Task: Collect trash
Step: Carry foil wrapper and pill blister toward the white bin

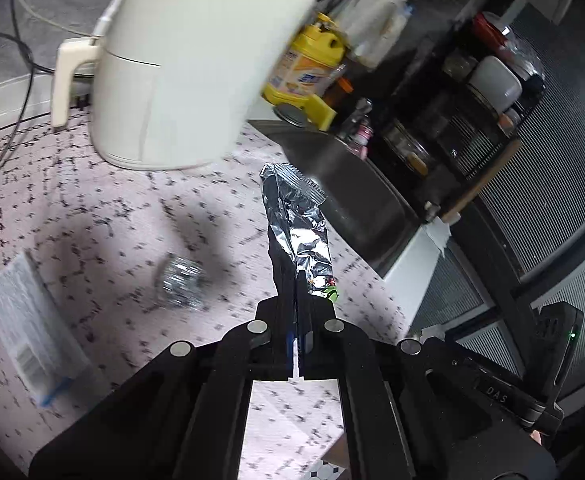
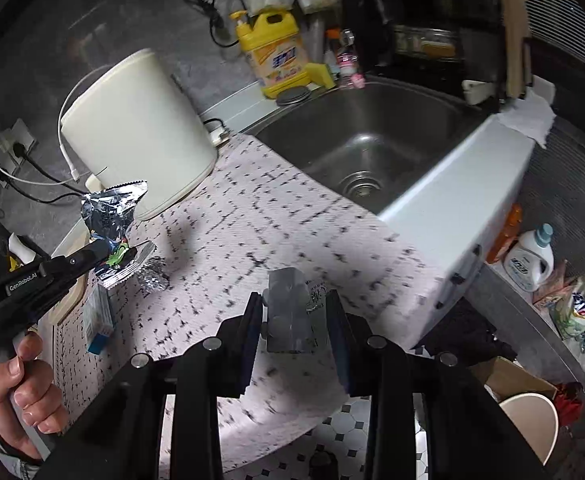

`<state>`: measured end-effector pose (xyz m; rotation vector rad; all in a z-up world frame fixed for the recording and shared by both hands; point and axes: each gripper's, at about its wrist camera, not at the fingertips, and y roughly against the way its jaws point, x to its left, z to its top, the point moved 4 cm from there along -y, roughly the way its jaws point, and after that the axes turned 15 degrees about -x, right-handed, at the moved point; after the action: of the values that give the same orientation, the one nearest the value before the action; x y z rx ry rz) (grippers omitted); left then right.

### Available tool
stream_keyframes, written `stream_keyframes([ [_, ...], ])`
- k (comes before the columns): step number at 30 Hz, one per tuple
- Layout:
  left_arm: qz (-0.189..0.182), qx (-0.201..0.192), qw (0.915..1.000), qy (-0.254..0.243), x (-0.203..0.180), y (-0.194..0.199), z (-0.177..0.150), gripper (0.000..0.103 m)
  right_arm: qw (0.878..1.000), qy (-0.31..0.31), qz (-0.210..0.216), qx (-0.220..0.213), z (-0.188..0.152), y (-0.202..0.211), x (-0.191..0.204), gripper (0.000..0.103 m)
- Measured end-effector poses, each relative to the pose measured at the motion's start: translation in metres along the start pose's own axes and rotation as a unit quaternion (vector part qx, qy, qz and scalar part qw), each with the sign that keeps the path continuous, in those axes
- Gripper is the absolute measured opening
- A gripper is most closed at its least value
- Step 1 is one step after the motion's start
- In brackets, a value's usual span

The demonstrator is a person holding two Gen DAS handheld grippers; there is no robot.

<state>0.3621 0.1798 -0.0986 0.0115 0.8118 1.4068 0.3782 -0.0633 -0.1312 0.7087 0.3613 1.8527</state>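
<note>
Left gripper (image 1: 297, 280) in your hand clamped on crinkled silver foil wrapper (image 1: 298, 224) above the speckled pink countertop (image 1: 112, 208), right gripper (image 2: 296, 312) clamped on grey folded packet (image 2: 292, 312) over its front edge, crumpled foil ball (image 1: 180, 282) lying mid-counter.

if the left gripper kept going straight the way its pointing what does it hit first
Probably the near rim of the steel sink. The left gripper, shut on a foil wrapper, points past the white air fryer toward that edge; depth is hard to judge.

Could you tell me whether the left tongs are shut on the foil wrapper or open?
Shut on it: the left tongs have their fingers pressed together with the foil wrapper pinched between them, lifted above the countertop.
</note>
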Motion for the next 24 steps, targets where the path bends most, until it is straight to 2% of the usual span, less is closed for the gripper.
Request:
stream_keyframes([
  [9, -0.036, 0.027, 0.9988, -0.019, -0.071, -0.012, -0.04, 0.002, 0.998, -0.031, -0.045, -0.008, -0.009, 0.054, -0.079, 0.033],
  [24, -0.084, 0.101, 0.9892, -0.065, -0.175, -0.034, -0.139, 0.002, 0.99, -0.084, -0.113, 0.009, -0.06, 0.126, -0.206, 0.034],
])
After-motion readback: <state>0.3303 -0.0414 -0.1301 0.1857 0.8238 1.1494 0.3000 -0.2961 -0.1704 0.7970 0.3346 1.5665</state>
